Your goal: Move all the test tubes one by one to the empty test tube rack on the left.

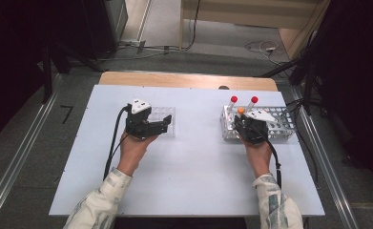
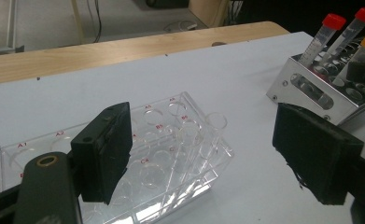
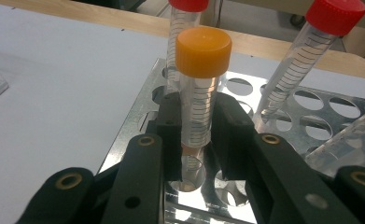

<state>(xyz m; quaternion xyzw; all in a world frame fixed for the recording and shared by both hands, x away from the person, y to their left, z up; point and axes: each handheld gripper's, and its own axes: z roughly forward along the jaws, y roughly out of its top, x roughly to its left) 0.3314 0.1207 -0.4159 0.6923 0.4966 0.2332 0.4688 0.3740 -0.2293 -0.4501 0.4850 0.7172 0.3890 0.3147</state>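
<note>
My right gripper [image 3: 196, 140] is shut on an orange-capped tube [image 3: 199, 93], its pads pressing both sides of the clear graduated body. The tube stands upright in a hole at the near left corner of the metal rack [image 3: 138, 121]. From above, that gripper [image 1: 245, 125] sits at the front left of the rack [image 1: 282, 125], the orange cap [image 1: 241, 110] just past it. My left gripper [image 2: 208, 149] stands open, its jaws wide apart and holding nothing, at the right end of a clear plastic rack [image 2: 161, 154]. In the high view the left gripper [image 1: 143, 125] is at that rack's [image 1: 164, 119] front left.
Two red-capped tubes [image 1: 233, 99] [image 1: 254, 99] lean in the metal rack behind the orange one. A clear uncapped tube [image 2: 215, 123] stands in the plastic rack's right end. The white table [image 1: 193, 167] ends in a wooden strip [image 1: 189, 80] at the back.
</note>
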